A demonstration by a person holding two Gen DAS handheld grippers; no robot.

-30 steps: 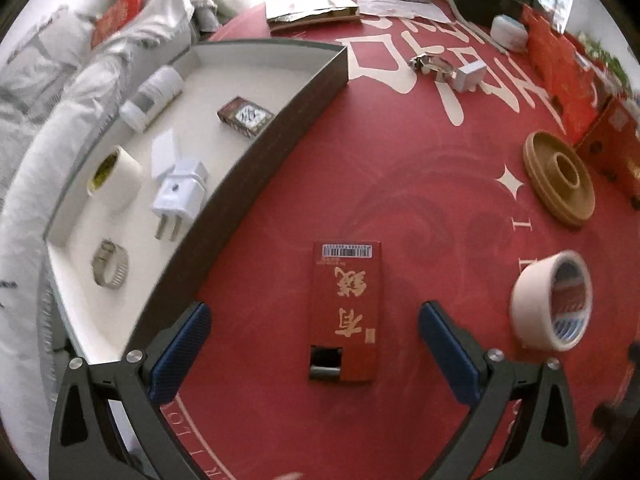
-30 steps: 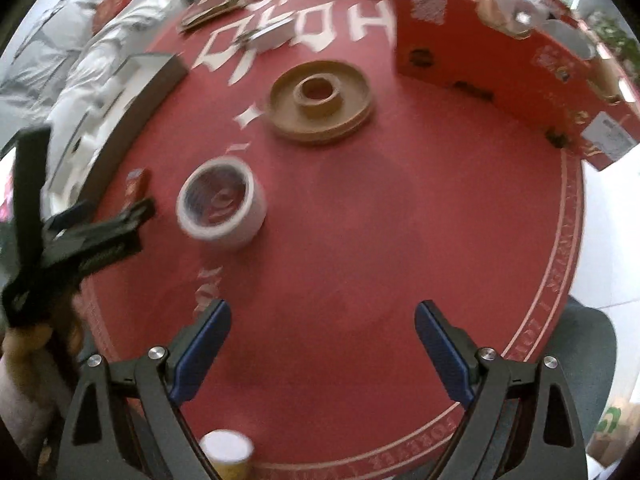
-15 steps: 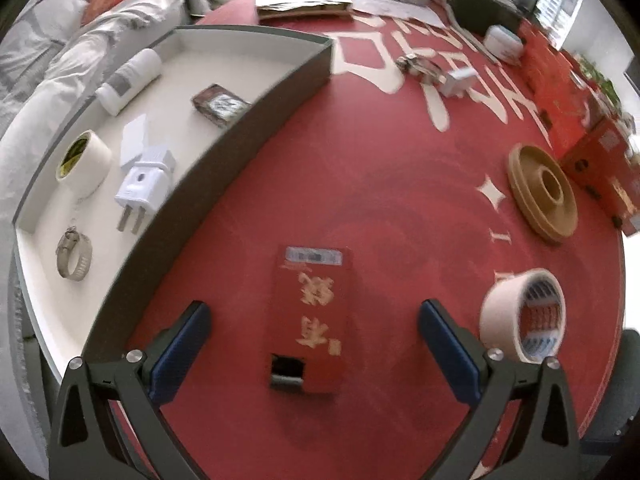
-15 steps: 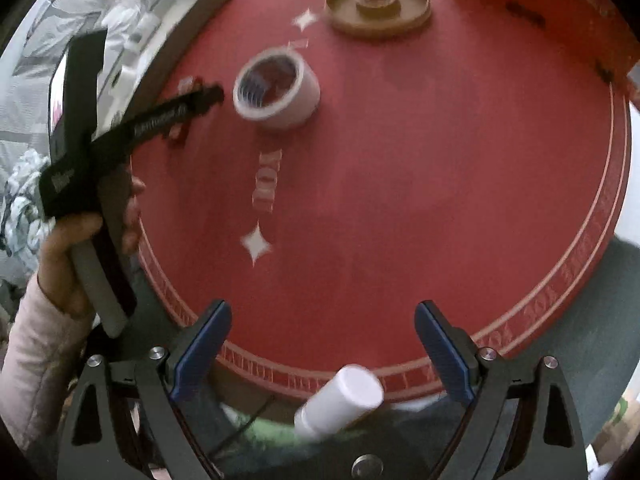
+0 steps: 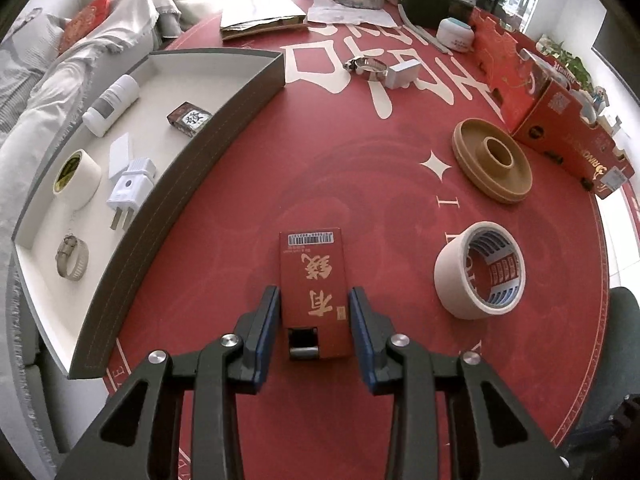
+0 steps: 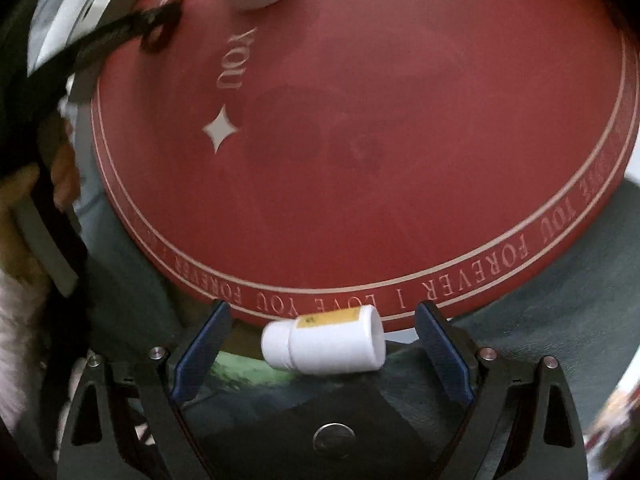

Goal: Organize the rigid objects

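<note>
- Table (image 5: 360, 184): round, red.
- Tray (image 5: 168, 216): at its left edge.
- Left tongs (image 5: 313, 308): jaws just closed in on the red box (image 5: 314, 280) lying flat, pads at its sides.
- Right tongs (image 6: 322, 344): wide, white bottle (image 6: 328, 340) lying between them, untouched.

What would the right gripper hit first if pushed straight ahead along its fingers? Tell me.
Most likely the white bottle, lying on its side between the open fingers of the right gripper, just off the red table's edge. Depth is unclear, so it may still be short of it.
</note>
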